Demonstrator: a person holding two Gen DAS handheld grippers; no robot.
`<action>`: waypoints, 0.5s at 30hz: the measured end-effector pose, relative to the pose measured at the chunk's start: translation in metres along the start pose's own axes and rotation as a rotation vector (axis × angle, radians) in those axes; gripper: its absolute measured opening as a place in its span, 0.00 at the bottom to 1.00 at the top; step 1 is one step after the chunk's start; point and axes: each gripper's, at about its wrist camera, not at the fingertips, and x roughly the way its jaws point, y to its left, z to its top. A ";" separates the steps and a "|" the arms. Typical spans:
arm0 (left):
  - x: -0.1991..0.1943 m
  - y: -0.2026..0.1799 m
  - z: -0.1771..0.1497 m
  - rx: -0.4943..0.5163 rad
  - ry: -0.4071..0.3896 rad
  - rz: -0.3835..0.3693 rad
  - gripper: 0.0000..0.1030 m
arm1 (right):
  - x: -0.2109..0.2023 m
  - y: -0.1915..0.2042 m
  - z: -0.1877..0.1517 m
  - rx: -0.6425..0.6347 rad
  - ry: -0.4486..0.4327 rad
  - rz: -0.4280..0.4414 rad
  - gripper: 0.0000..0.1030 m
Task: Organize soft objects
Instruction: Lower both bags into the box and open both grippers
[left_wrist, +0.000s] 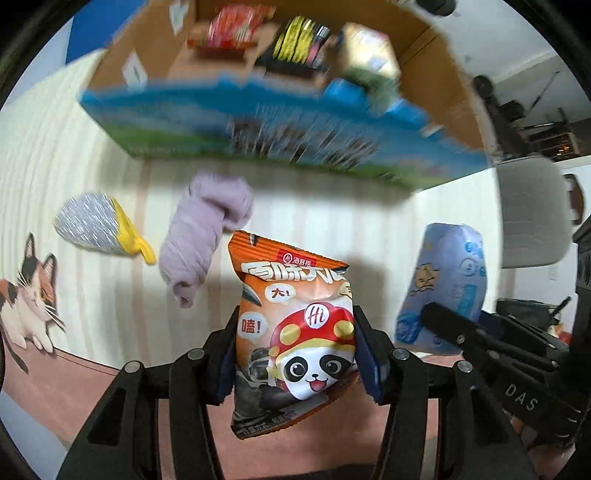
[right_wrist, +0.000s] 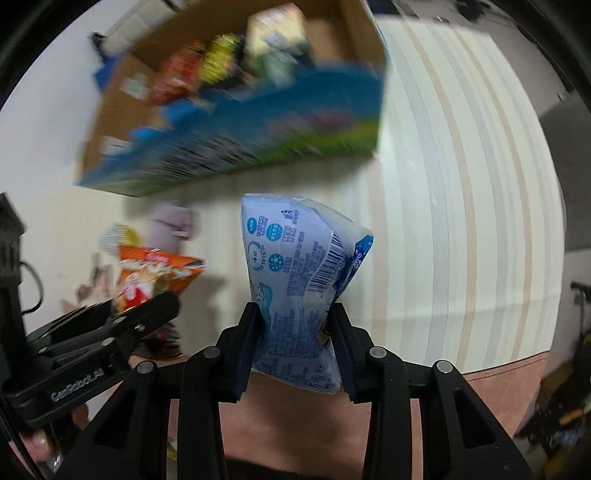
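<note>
Cardboard box (left_wrist: 155, 51) lies ahead and above both grippers, open side facing them, snacks already inside. Left gripper (left_wrist: 293, 354) clamps orange panda snack bag (left_wrist: 291, 321), long axis upright. Right gripper (right_wrist: 295, 350) clamps blue tissue pack (right_wrist: 299, 266), upright too. Neither looks clearly nearer. Lilac cloth (left_wrist: 203, 229) and grey-yellow pouch (left_wrist: 96, 225) lie on striped table (left_wrist: 369, 229).

bright, motion-blurred box (left_wrist: 258, 122), fisheye-warped edges

- Striped cream tablecloth (left_wrist: 92, 177) spreads ahead of both grippers.
- Printed calico cat (left_wrist: 31, 295) on that cloth, far left of the left gripper.
- Grey chair back (left_wrist: 532, 210) off to the left gripper's right.
</note>
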 end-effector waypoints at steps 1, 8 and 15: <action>-0.014 0.000 0.003 0.002 -0.017 -0.018 0.49 | -0.014 0.006 0.001 -0.015 -0.016 0.018 0.39; -0.097 -0.010 0.050 0.033 -0.143 -0.108 0.49 | -0.095 0.037 0.034 -0.084 -0.116 0.120 0.39; -0.100 0.009 0.143 -0.001 -0.176 -0.070 0.49 | -0.087 0.072 0.125 -0.103 -0.149 0.115 0.39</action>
